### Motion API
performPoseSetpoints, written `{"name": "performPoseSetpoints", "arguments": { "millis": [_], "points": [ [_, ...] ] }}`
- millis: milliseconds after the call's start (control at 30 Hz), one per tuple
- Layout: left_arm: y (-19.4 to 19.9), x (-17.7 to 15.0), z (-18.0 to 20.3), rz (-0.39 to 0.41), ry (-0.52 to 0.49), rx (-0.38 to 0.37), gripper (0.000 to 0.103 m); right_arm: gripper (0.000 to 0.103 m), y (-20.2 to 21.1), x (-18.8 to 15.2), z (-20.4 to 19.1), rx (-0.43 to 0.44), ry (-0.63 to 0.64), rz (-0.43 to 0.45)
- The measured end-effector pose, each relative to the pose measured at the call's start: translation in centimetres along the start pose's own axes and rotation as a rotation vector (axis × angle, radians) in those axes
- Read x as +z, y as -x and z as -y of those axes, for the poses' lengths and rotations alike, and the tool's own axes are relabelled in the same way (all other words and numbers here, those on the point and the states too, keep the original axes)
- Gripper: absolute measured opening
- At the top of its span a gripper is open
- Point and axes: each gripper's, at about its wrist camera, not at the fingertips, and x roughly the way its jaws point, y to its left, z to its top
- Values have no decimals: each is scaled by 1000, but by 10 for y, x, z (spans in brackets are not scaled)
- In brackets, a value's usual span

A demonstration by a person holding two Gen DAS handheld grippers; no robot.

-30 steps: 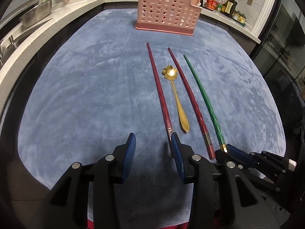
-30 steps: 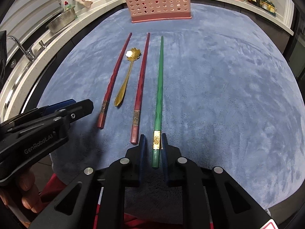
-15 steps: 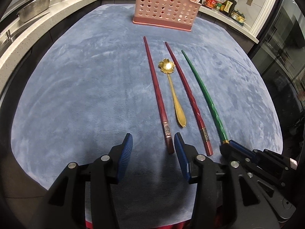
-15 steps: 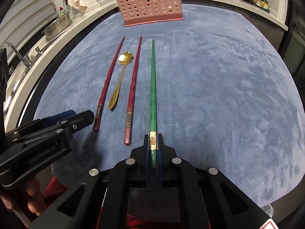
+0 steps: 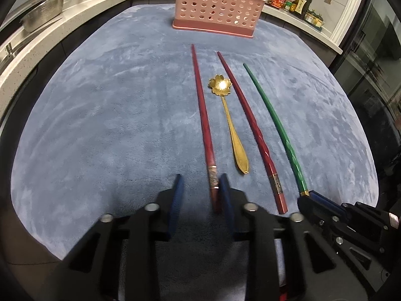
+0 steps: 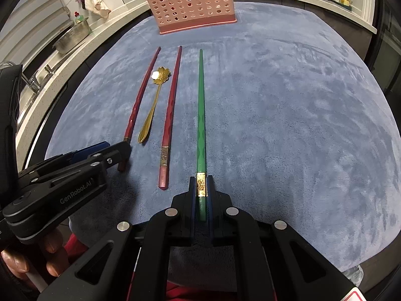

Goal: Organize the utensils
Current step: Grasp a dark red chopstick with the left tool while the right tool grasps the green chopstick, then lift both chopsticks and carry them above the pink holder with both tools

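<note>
On the blue-grey mat (image 5: 100,125) lie a red chopstick (image 5: 204,120), a gold flower-bowl spoon (image 5: 230,125), a second red chopstick (image 5: 250,125) and a green chopstick (image 5: 275,125), side by side. My left gripper (image 5: 200,197) straddles the near end of the first red chopstick and its jaws are closing. The right pad (image 5: 224,195) touches the stick and the left pad stands apart. My right gripper (image 6: 201,195) is shut on the gold-banded end of the green chopstick (image 6: 200,105). A pink perforated holder (image 5: 218,5) stands at the far edge.
A steel colander (image 5: 42,17) sits on the counter at the left, and bottles (image 5: 295,0) stand at the back right. A sink tap (image 6: 30,80) is at the left in the right wrist view. A person's fingers (image 6: 55,250) hold the left gripper (image 6: 117,150).
My left gripper has slid forward so that the red chopstick's end lies between its fingers, and its jaws have narrowed. My right gripper's fingers closed onto the green chopstick.
</note>
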Motion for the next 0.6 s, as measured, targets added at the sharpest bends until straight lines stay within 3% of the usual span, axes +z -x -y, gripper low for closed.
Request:
{"name": "performPoseSetpoints", "arguments": {
  "millis": [133, 400, 600],
  "points": [
    [1, -1, -1, 5, -5, -18, 7, 8, 0, 0, 0, 1, -2, 0],
    [17, 1, -5, 40, 10, -20, 7, 8, 3, 1, -1, -3, -2, 3],
    [50, 13, -8, 120, 20, -14, 7, 8, 20, 7, -1, 10, -14, 37]
  ]
}}
